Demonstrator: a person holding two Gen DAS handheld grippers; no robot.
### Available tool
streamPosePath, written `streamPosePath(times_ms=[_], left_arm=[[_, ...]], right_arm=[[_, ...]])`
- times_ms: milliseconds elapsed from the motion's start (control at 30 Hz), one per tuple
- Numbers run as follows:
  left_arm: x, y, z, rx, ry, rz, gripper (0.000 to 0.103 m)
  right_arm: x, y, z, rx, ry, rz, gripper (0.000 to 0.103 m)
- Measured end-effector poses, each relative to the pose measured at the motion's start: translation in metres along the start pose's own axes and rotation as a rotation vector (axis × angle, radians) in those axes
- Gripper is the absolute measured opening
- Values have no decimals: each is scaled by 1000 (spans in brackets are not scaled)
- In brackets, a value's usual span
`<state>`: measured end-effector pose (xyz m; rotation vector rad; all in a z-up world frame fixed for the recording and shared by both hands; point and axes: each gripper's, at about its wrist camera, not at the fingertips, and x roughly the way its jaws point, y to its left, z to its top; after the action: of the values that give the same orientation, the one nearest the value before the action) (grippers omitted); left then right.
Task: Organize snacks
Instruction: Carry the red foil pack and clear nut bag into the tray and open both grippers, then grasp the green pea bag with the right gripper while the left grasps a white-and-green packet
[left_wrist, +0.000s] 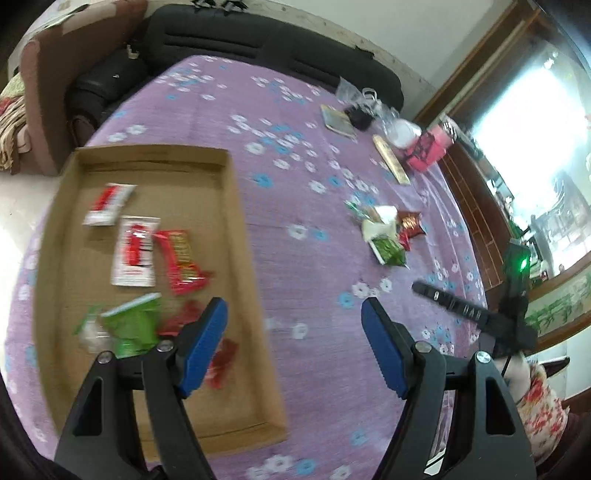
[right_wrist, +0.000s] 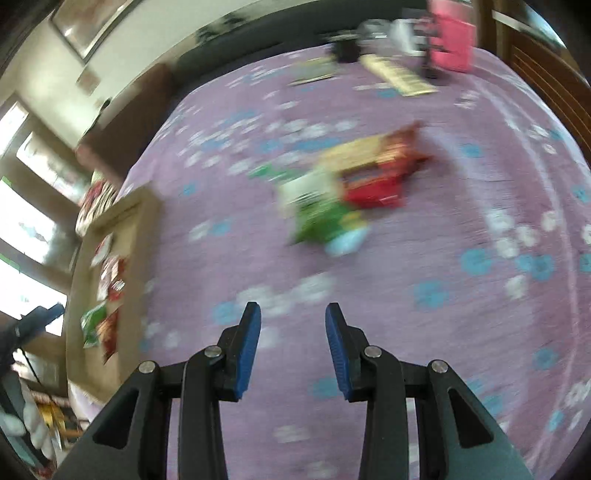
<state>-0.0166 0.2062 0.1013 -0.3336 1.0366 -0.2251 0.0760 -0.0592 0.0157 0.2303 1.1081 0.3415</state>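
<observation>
Left wrist view has my left gripper (left_wrist: 293, 314) hanging over the worktop (left_wrist: 303, 206) with its fingers spread wide and nothing between them, right at the near right edge of the cardboard tray (left_wrist: 236, 206). The tray already has a handful of snack packets in it: two white-and-red ones (left_wrist: 135, 251) at the far left, a red-and-yellow one (left_wrist: 183, 260) beside them, and a green one (left_wrist: 135, 325) nearer me. A small loose pile of snacks (left_wrist: 388, 230) sits well apart to the right on the purple flowered cloth. Right wrist view is pretty blurry, but my right gripper (right_wrist: 293, 314) is also released and empty, hovering on the near side of that same pile (right_wrist: 343, 188).
</observation>
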Motion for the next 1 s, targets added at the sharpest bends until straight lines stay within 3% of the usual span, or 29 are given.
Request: streamPosePath(times_ms=[233,300,433,533,567,600,733,1000], left_arm=[[40,-50,12,62,31,16,76],[47,-60,18,85,25,32,76],[59,-71,32,114,11,37,76],[71,-79,42,143,15,36,76],[76,-81,45,149,17,37,76],[80,-82,48,154,21,36,76],[107,-91,57,168,54,19,76],[166,-105,70,171,123,-16,76]], right_arm=[[10,-35,36,4,-21,44,39],[19,-33,44,-21,-22,63,41],[34,-24,54,-89,-14,108,53],[44,-11,52,-167,22,109,53],[46,-8,50,-191,29,103,51],[46,-5,48,-212,33,99,38],[41,-12,47,-189,49,140,22],[22,-34,29,-151,77,171,17]])
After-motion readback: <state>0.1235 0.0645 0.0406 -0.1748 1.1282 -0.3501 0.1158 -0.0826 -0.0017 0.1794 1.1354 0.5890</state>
